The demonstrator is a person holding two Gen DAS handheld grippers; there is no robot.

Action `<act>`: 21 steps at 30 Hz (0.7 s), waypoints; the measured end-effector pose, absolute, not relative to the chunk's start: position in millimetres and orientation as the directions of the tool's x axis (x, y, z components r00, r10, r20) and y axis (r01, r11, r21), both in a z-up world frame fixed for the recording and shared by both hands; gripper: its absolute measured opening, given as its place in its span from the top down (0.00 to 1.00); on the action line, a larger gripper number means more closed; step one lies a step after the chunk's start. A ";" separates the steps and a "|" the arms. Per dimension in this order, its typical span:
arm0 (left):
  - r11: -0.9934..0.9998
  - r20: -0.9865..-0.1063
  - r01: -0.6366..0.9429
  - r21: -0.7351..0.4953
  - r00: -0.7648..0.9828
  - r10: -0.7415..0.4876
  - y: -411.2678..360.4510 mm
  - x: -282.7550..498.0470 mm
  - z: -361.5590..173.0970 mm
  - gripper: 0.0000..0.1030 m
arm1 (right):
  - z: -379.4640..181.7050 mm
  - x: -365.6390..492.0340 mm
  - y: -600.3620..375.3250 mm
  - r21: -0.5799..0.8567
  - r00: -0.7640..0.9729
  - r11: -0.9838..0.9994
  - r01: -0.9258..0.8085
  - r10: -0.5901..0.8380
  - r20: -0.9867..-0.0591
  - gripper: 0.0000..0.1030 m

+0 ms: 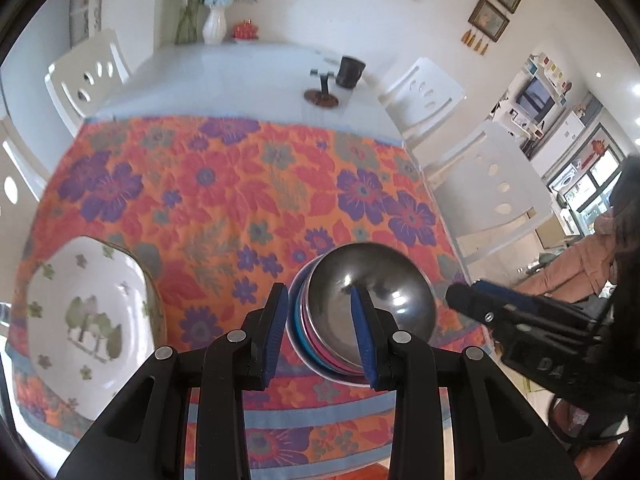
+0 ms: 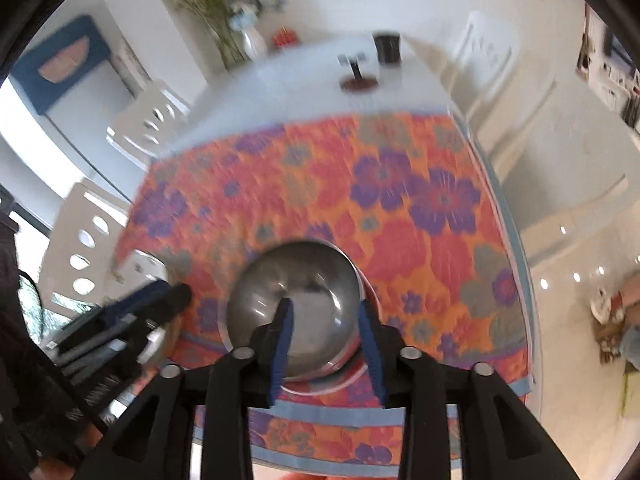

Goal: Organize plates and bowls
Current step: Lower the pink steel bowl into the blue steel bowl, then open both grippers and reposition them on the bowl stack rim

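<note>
A steel bowl [image 1: 372,300] sits on top of a stack of coloured bowls [image 1: 308,340] near the front right of the floral tablecloth [image 1: 240,184]. My left gripper [image 1: 320,308] is open, its jaws on either side of the stack's left rim without closing on it. A white plate with a tree pattern [image 1: 90,316] lies at the front left. In the right wrist view the steel bowl [image 2: 296,292] is just ahead of my right gripper [image 2: 326,316], which is open with its jaws either side of the bowl's near right rim. The right gripper [image 1: 460,296] also shows in the left view.
Bare white table [image 1: 248,76] lies beyond the cloth, with a dark cup [image 1: 350,72], a small stand [image 1: 322,94], a white vase of flowers [image 1: 214,24] and a red object [image 1: 245,30]. White chairs [image 1: 86,76] stand around the table. The cloth's front edge [image 1: 320,412] is close below.
</note>
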State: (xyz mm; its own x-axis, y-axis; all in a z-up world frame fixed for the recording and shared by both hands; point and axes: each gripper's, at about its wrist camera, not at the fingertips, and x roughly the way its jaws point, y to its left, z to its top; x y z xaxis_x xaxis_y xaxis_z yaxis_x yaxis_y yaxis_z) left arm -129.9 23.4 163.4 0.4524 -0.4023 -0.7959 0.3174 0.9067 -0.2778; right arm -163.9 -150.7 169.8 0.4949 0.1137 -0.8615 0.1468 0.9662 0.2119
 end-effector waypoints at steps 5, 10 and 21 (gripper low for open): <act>0.913 -0.766 0.324 -0.249 0.511 -0.390 27.8 -149.5 185.7 0.71 | 200.9 -183.2 -144.1 0.193 0.591 0.973 0.130 0.080 -0.803 0.51; 0.911 -0.748 0.326 -0.254 0.531 -0.399 30.9 -167.3 198.9 0.67 | 212.7 -196.0 -141.4 0.206 0.612 0.970 0.126 0.088 -0.786 0.49; 0.900 -0.705 0.338 -0.275 0.566 -0.428 32.1 -195.3 214.4 0.38 | 205.2 -215.5 -138.7 0.235 0.580 0.965 0.114 0.127 -0.805 0.49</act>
